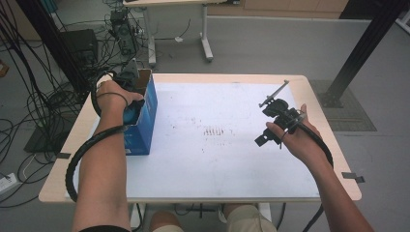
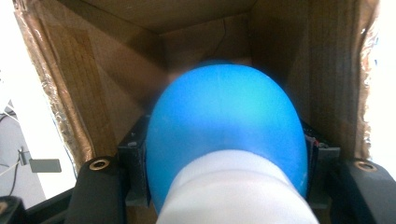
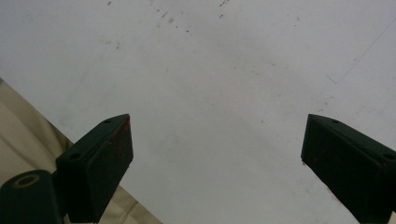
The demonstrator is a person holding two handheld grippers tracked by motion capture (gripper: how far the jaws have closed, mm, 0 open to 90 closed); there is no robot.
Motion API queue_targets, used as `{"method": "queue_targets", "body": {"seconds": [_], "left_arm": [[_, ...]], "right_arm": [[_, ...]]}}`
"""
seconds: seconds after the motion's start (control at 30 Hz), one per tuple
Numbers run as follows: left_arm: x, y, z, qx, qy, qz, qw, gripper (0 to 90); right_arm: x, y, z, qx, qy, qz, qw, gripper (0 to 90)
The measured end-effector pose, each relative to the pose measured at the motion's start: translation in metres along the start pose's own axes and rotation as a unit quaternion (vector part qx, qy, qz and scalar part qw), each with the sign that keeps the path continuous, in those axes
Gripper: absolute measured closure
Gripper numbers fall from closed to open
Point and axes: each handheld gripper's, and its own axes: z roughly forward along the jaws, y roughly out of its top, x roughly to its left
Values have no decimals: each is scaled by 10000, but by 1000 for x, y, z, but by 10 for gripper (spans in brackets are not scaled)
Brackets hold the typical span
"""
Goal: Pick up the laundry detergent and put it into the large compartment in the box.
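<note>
Lower blue ball [image 2: 224, 135], clamped in left gripper [image 2: 224, 186] fingers, deep into box [image 1: 145, 113] before releasing; keep right gripper [image 3: 217, 163], fingers wide, clear above bench [image 1: 217, 159].

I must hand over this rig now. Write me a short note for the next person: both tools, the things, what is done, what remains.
Left tool: shut on the round blue and white plastic object, held inside the open blue cardboard box at the table's left side.
Right tool: open, holding nothing, above the white table sheet.
Done: object brought into the box.
Left: probably release it there and withdraw the left tool.
</note>
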Motion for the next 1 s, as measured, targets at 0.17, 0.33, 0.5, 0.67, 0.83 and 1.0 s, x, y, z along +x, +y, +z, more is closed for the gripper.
{"method": "queue_targets", "body": {"seconds": [0.17,0.33,0.5,0.67,0.83,1.0], "left_arm": [[0,-1,0,-21,-10,8,10000,366],[0,-1,-1,-18,0,54,10000,364],[0,-3,-11,-87,67,81,9999,339],[1,-6,-20,-153,50,91,9998,327],[1,-8,-24,-172,17,96,9998,302],[0,-10,-33,-219,35,129,9997,289]], "right_arm": [[0,0,0,-8,6,-2,10000,92],[1,0,0,-9,2,-2,10000,92],[0,0,1,-15,-2,-8,10000,92],[2,1,0,-45,13,-35,10000,92],[3,2,-1,-69,12,-62,10000,92],[4,2,-2,-86,7,-67,9999,92]]}}
